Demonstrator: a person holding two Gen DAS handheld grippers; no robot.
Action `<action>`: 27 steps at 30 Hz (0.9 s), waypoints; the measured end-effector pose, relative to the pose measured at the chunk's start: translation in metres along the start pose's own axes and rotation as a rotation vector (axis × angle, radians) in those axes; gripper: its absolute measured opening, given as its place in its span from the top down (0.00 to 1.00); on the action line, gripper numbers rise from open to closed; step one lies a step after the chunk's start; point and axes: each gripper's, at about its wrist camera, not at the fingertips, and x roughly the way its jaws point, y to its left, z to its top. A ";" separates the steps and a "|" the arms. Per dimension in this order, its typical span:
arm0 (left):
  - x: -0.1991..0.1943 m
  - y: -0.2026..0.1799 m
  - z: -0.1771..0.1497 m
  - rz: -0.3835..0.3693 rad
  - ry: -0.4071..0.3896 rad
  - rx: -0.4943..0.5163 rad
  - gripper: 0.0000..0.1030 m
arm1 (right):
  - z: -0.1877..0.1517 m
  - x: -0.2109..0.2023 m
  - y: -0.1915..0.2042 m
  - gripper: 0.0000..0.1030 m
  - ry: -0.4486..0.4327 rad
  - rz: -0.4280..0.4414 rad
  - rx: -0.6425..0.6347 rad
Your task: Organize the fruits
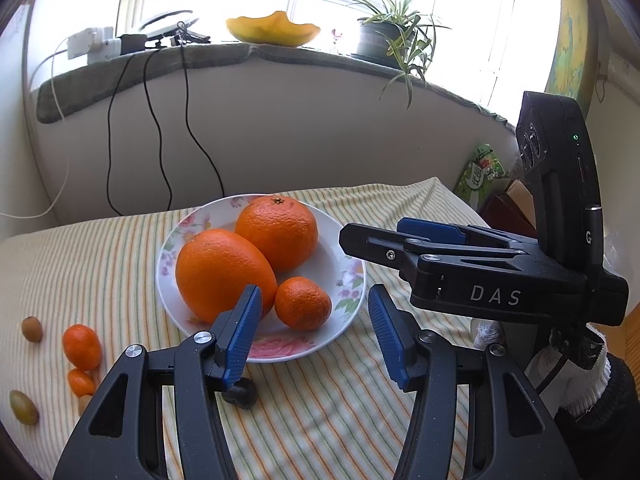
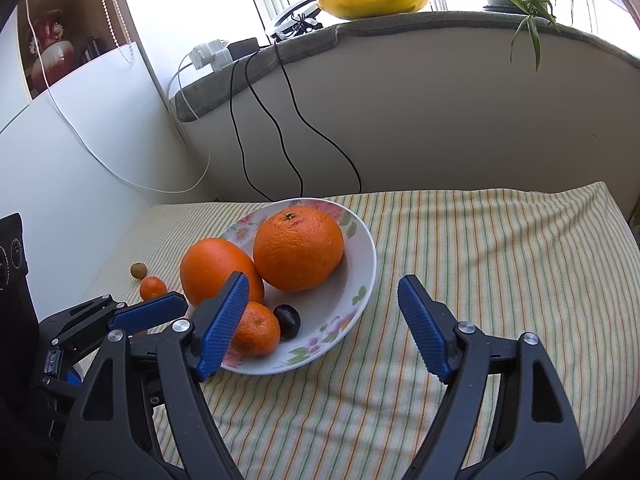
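A floral white plate (image 1: 344, 280) (image 2: 360, 276) on the striped cloth holds two large oranges (image 1: 224, 274) (image 2: 298, 248), a small mandarin (image 1: 303, 303) (image 2: 258, 330) and a dark round fruit (image 2: 288, 320). Left of the plate lie small fruits: an orange kumquat (image 1: 82, 346) (image 2: 153, 287), a smaller one (image 1: 81, 382), a brown one (image 1: 32, 329) (image 2: 138, 270) and an olive one (image 1: 24, 407). My left gripper (image 1: 314, 338) is open and empty at the plate's near rim. My right gripper (image 2: 324, 326) is open and empty over the plate's right edge, and it shows in the left wrist view (image 1: 376, 238).
A grey windowsill (image 1: 240, 56) behind the table carries a yellow bowl (image 1: 274, 32), a potted plant (image 1: 394, 36), a power strip and hanging cables (image 1: 156, 132). Boxes and a green packet (image 1: 478, 174) sit past the table's right end. A white cabinet (image 2: 80, 152) stands left.
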 end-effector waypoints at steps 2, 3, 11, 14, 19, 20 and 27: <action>-0.003 0.001 -0.001 0.002 -0.002 -0.002 0.47 | -0.001 -0.002 0.002 0.20 0.001 -0.005 0.001; -0.004 0.001 -0.001 0.003 -0.003 -0.004 0.45 | -0.001 -0.003 0.003 0.20 0.001 -0.008 0.002; -0.021 0.008 -0.007 0.016 -0.016 -0.023 0.39 | -0.006 -0.017 0.010 0.18 -0.012 -0.008 0.014; -0.028 0.013 -0.011 0.026 -0.020 -0.037 0.39 | -0.009 -0.024 0.017 0.18 -0.022 -0.003 0.014; -0.039 0.023 -0.018 0.055 -0.023 -0.054 0.39 | -0.018 -0.035 0.033 0.18 -0.038 0.004 -0.002; -0.041 0.025 -0.020 0.060 -0.023 -0.057 0.39 | -0.020 -0.036 0.036 0.18 -0.040 0.003 -0.008; -0.058 0.048 -0.033 0.104 -0.029 -0.095 0.39 | -0.036 -0.042 0.063 0.18 -0.034 0.027 -0.061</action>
